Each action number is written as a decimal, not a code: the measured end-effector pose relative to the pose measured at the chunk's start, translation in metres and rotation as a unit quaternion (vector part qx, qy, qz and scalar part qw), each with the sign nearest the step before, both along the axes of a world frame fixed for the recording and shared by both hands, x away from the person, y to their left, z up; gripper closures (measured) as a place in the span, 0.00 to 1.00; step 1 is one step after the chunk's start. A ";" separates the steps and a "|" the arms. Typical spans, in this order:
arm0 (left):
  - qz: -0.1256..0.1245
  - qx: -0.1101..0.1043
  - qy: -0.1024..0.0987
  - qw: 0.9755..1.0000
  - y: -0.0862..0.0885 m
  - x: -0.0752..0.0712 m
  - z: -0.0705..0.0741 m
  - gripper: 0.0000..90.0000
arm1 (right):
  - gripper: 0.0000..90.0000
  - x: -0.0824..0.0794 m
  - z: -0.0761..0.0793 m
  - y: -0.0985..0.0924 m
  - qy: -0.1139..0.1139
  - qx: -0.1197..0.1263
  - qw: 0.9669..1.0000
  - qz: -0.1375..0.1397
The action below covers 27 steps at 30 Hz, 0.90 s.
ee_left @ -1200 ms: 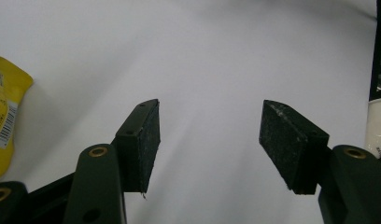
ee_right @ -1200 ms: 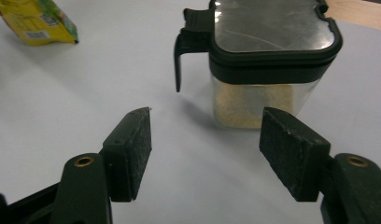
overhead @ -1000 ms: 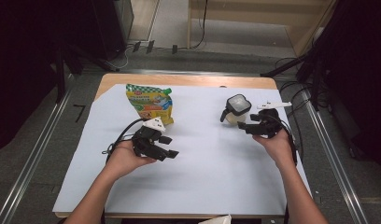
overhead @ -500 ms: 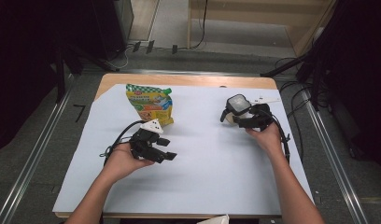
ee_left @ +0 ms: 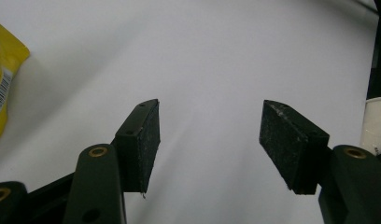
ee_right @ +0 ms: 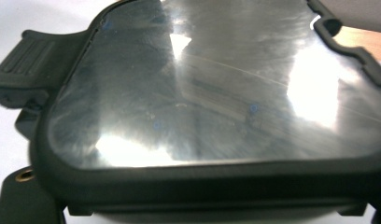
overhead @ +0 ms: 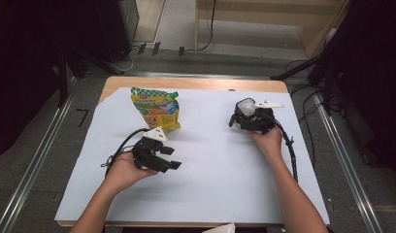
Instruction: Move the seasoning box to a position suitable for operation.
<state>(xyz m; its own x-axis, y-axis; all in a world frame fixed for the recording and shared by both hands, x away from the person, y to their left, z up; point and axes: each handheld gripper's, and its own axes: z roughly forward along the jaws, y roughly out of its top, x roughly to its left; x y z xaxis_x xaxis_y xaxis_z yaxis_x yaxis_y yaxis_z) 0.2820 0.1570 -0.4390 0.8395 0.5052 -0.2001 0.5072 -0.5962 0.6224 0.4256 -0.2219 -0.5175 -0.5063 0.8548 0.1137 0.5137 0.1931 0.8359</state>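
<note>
A person sits at a table covered by a white sheet point(overhead: 206, 194), a two-jaw gripper in each hand. The right gripper point(overhead: 248, 120) is near the table's far right corner, pressed up against a container point(overhead: 245, 108) with a black rim and a clear, glossy lid. In the right gripper view the lid point(ee_right: 216, 88) sits very close, with a ribbed black latch tab point(ee_right: 20, 70) at one side, so the jaws seem placed to grasp the container. They have just been opening; whether the pads now press on it I cannot tell. The left gripper point(overhead: 169, 158) rests lower, left of the table's middle, jaws spread and holding nothing, apparently waiting. A yellow and green snack pouch point(overhead: 155, 108) lies flat near the far left corner. A white paper cup point(ee_left: 377, 123) stands at the sheet's right edge in the left gripper view.
</note>
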 end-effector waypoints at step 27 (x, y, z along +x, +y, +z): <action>-0.005 -0.007 0.005 1.000 -0.005 0.008 0.000 0.43 | 0.18 -0.026 0.022 0.006 -0.013 -0.019 0.999 0.037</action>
